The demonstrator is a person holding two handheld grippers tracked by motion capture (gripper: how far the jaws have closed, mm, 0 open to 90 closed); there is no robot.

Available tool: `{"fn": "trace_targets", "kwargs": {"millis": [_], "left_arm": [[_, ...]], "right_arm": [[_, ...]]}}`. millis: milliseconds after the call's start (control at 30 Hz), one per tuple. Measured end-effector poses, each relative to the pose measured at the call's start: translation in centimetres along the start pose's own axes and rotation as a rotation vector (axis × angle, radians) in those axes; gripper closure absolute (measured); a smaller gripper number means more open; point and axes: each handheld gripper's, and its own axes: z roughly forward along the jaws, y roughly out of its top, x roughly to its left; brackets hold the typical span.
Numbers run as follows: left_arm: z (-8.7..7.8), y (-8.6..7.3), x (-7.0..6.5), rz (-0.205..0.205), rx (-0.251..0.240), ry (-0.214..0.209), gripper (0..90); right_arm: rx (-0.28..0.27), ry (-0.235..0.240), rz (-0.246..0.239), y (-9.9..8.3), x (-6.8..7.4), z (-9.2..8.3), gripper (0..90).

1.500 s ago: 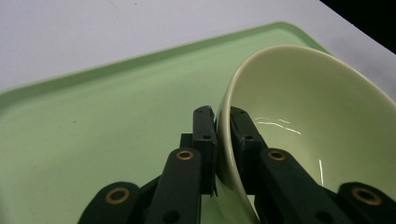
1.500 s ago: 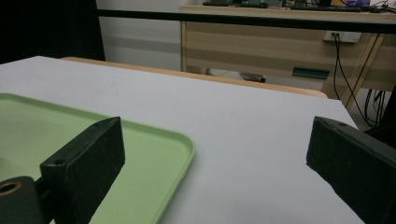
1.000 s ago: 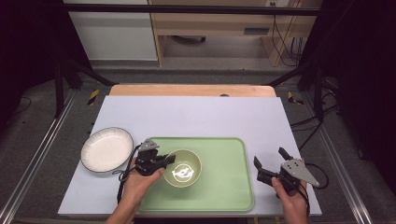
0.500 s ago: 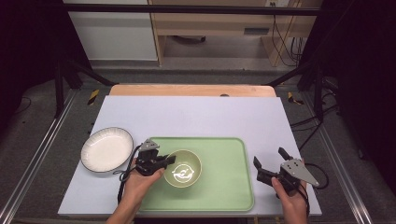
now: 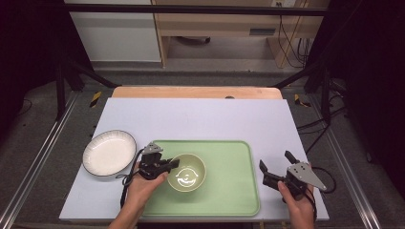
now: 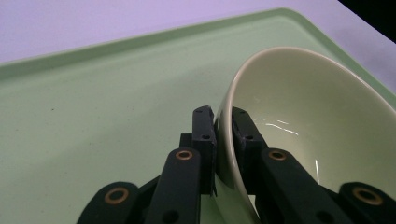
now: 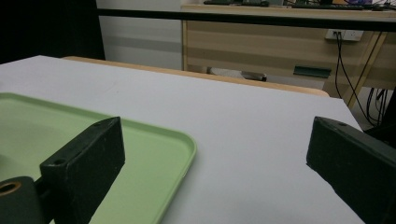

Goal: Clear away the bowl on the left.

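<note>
Bowl (image 6: 299, 121) on green tray (image 5: 229, 191): no change over last second, left hand-held gripper (image 6: 223, 122) still clamped on its near rim, right hand-held gripper (image 5: 276, 168) open, idle beside tray; lift looks next

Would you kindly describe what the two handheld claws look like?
Both are black. The left claw has flat-padded jaws with brass-coloured pivot rivets and a black cable trailing back. The right claw carries a grey three-cornered plate on top and also trails a black cable.
</note>
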Motion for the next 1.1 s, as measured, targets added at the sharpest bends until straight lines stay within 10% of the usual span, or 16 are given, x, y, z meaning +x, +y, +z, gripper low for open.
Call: {"fn": "trace_targets", "kwargs": {"millis": [1100], "left_arm": [[0.45, -0.05, 0.37, -0.022, 0.011, -0.005, 81.8]], "right_arm": [[0.006, 0.004, 0.001, -0.05, 0.10, 0.09, 4.5]]}}
